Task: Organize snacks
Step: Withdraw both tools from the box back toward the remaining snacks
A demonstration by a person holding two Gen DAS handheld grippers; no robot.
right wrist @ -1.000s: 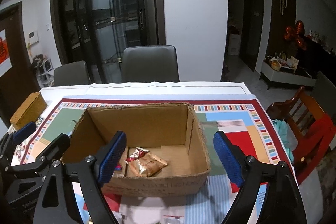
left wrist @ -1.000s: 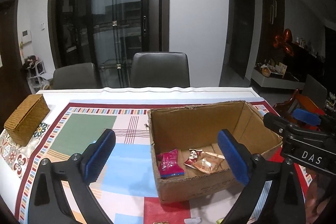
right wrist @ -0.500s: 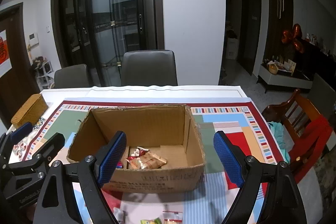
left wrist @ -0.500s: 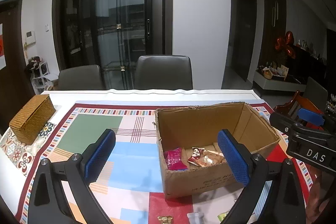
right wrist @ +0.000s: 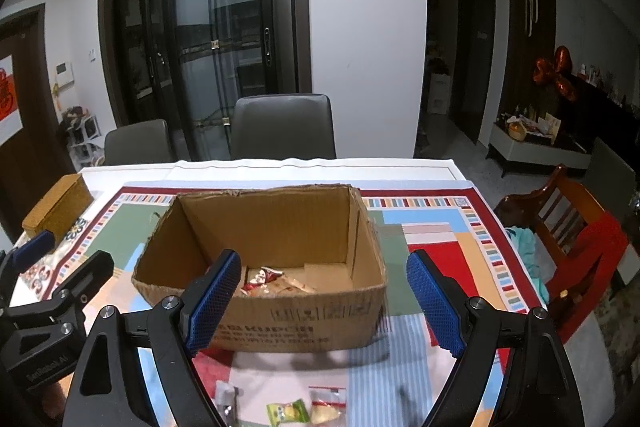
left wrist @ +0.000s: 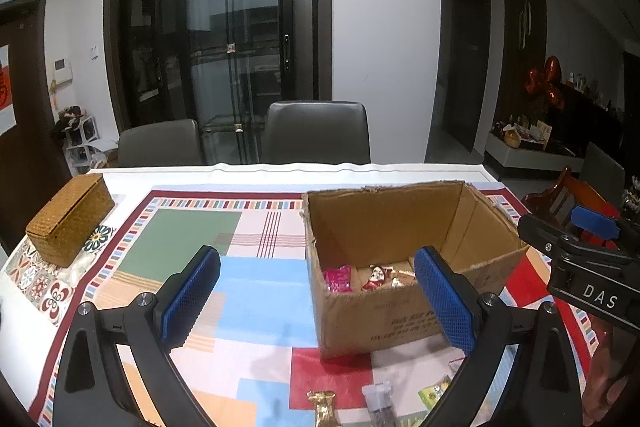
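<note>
Left wrist view first: over the last second the cardboard box (left wrist: 404,267) had slid back and shrunk in my sight, and loose packets came into the bottom edge that were cut off before. I had drawn both hands back toward my side of the table, away from the box. The same showed from the right wrist. I took that to mean a drop was done and I was going back for the next snack.

In the box lay a pink packet (left wrist: 337,278) and a red-and-tan packet (left wrist: 379,275), flat on its floor. On the patterned tablecloth (left wrist: 180,235), in front of the box, waited a gold-wrapped sweet (left wrist: 322,405), a small clear packet (left wrist: 378,395) and a green packet (right wrist: 288,411), with a clear red-topped bag (right wrist: 327,403) just beside the green one. So most of the job, as I judged it, was still ahead.

My left gripper (left wrist: 316,301) stood wide apart, nothing between its blue pads, touching nothing. My right gripper (right wrist: 325,301) was spread just as wide and likewise empty, hanging above the near wall of the box with the loose packets below it.
</note>
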